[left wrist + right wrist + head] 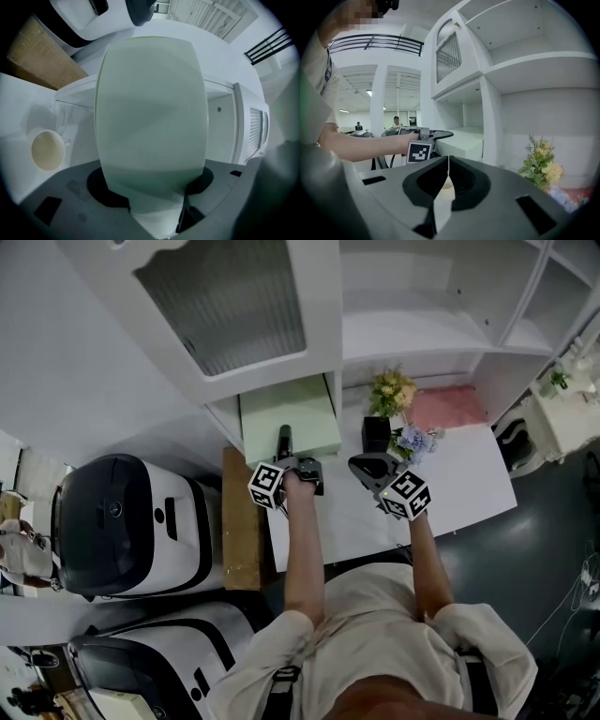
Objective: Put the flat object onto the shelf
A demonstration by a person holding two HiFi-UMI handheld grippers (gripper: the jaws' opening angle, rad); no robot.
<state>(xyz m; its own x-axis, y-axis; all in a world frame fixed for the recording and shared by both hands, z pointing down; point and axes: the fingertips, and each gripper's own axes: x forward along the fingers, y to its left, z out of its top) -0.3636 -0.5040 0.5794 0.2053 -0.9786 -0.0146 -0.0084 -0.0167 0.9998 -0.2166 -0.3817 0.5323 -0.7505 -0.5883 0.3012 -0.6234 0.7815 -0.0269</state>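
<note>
Pale-green flat rigid panel (150, 112): gripped by its near edge and stretching ahead of the fingers; we reckon its far end is at the mouth of the lowest open bay.
Left gripper (155, 206): jaws pinched on that panel's edge.
Right gripper (448, 177): jaws pressed together, nothing between them.
White shelf cabinet (412, 338): straight ahead of the left fingers.
Risk: we'd call it a thin edge grip, so the panel could droop, twist or slip, and a corner could catch the bay's wall.
Count: one panel, two grippers, one cabinet, one cream round object (47, 150) left of the fingers.
</note>
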